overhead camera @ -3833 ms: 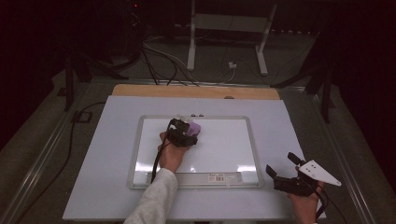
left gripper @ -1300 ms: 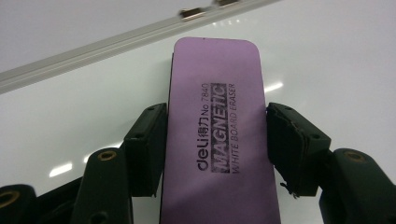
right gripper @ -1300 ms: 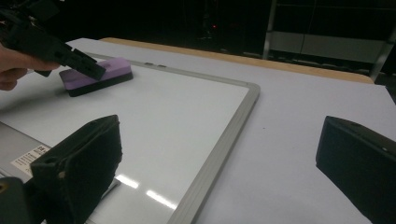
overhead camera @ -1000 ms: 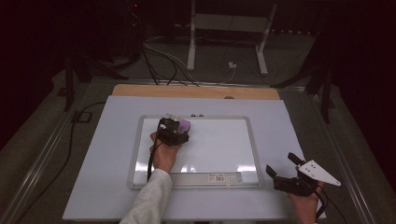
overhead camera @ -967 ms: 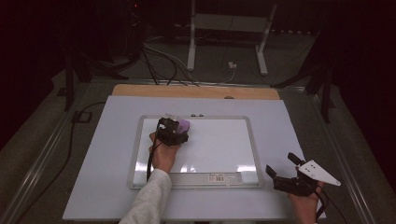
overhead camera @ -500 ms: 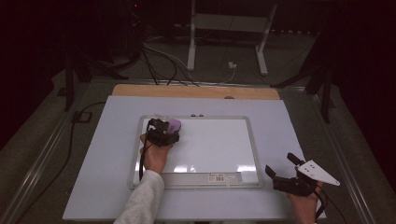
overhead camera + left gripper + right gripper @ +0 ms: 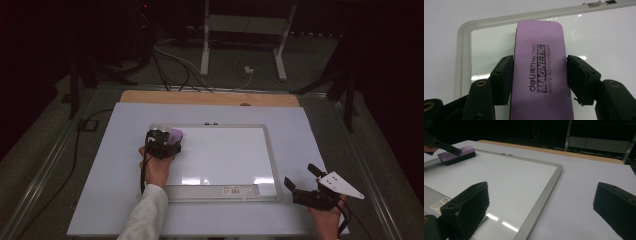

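- Purple eraser [image 7: 539,72] lies flat at the whiteboard's [image 7: 225,155] far-left corner, just inside the frame; open board surface extends right and near.
- Left gripper [image 7: 162,145]: fingers clamped on the eraser's long sides, forearm reaching in from the near edge.
- Right gripper [image 7: 302,185]: fingers apart, empty, over the counter [image 7: 310,135] off the board's near-right corner.

left gripper [image 7: 167,141] at end of outstretched forearm in pale sleeve, black jaws clamped on something between them, right gripper [image 7: 306,181] held low in right hand, black jaws wide apart, nothing between
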The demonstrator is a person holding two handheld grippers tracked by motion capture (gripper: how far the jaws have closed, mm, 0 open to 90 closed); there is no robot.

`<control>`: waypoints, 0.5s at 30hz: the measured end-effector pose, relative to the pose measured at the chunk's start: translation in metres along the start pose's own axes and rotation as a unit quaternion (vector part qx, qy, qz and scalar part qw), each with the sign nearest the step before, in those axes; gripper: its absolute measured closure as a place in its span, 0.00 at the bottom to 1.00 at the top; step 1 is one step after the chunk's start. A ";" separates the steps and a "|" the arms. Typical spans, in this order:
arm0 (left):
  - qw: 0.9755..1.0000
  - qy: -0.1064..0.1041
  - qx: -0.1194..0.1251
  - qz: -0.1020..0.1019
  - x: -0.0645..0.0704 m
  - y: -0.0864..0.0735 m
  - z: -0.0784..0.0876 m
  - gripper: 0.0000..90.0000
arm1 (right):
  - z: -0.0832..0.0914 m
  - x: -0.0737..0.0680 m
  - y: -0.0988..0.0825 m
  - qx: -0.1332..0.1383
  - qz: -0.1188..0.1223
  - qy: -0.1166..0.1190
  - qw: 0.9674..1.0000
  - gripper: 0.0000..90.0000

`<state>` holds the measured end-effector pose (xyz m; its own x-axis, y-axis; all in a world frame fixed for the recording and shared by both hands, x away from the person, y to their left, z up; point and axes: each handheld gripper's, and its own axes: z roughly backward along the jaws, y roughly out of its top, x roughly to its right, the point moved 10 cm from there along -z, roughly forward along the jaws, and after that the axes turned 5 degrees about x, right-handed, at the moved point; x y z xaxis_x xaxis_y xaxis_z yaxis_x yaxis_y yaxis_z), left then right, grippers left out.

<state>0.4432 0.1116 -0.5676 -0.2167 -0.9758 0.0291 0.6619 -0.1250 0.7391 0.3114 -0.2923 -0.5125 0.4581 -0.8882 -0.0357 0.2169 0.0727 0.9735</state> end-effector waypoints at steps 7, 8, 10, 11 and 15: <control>1.000 0.021 0.003 0.008 -0.011 -0.002 0.000 0.47 | 0.000 0.000 0.000 0.001 0.000 0.000 1.000 0.01; 1.000 0.024 0.005 0.010 -0.013 -0.002 0.000 0.47 | 0.000 0.000 0.000 0.000 0.000 0.000 1.000 0.01; 1.000 0.027 0.004 0.010 -0.015 -0.003 0.000 0.47 | 0.000 0.000 0.000 0.001 -0.001 0.000 1.000 0.01; 1.000 0.029 0.004 0.010 -0.016 -0.003 0.000 0.47 | 0.000 0.000 0.000 0.001 -0.001 0.000 1.000 0.01; 0.999 0.032 0.007 0.010 -0.017 -0.004 0.001 0.47 | 0.000 0.000 0.000 0.000 -0.001 0.000 1.000 0.01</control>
<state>0.4436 0.1286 -0.5706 -0.1570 -0.9876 0.0018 0.6562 -0.1029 0.7476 0.3112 -0.2923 -0.5122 0.4584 -0.8879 -0.0381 0.2172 0.0703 0.9736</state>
